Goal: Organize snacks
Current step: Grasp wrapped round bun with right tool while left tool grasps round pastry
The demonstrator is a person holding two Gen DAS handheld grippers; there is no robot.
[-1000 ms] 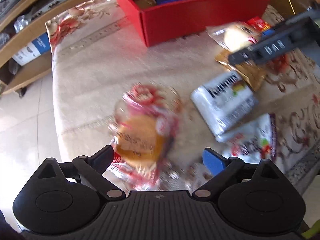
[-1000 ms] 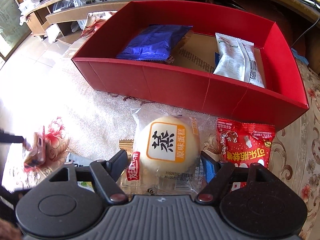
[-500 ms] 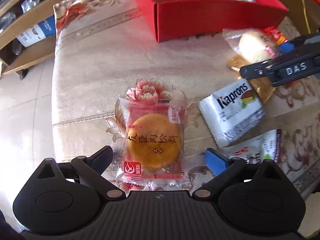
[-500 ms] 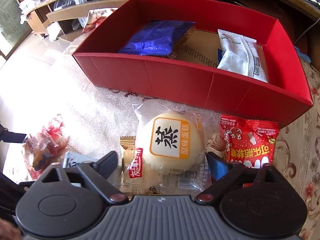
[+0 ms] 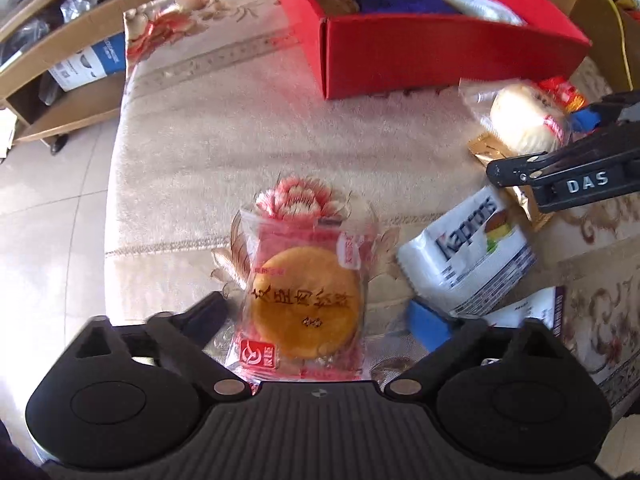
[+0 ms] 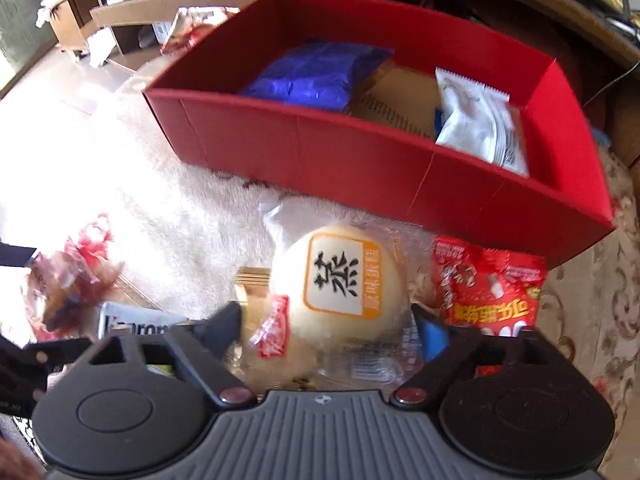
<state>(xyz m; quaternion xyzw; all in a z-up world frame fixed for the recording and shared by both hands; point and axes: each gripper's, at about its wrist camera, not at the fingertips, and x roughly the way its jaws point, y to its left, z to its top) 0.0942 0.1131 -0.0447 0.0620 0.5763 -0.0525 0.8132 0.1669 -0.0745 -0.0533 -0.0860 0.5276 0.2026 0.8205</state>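
A round golden pastry in a red and clear wrapper (image 5: 306, 304) lies on the cream patterned tablecloth (image 5: 240, 140) between the open fingers of my left gripper (image 5: 320, 316). A pale steamed cake in a clear wrapper (image 6: 340, 292) lies between the open fingers of my right gripper (image 6: 332, 326), which shows at the right of the left wrist view (image 5: 572, 168). The red box (image 6: 360, 160) stands beyond, holding a blue packet (image 6: 316, 76) and a white packet (image 6: 480, 120).
A white Kaprons packet (image 5: 468, 252), a gold sachet (image 5: 484, 148) under the cake and a red snack bag (image 6: 488, 288) lie on the cloth. Another white packet (image 5: 520, 312) lies at the right. Wooden shelves (image 5: 60, 80) stand past the table's left edge.
My left gripper has come closer to the red-wrapped pastry, which now lies still between its fingers. My right gripper has advanced around the steamed cake, and the view has tilted.
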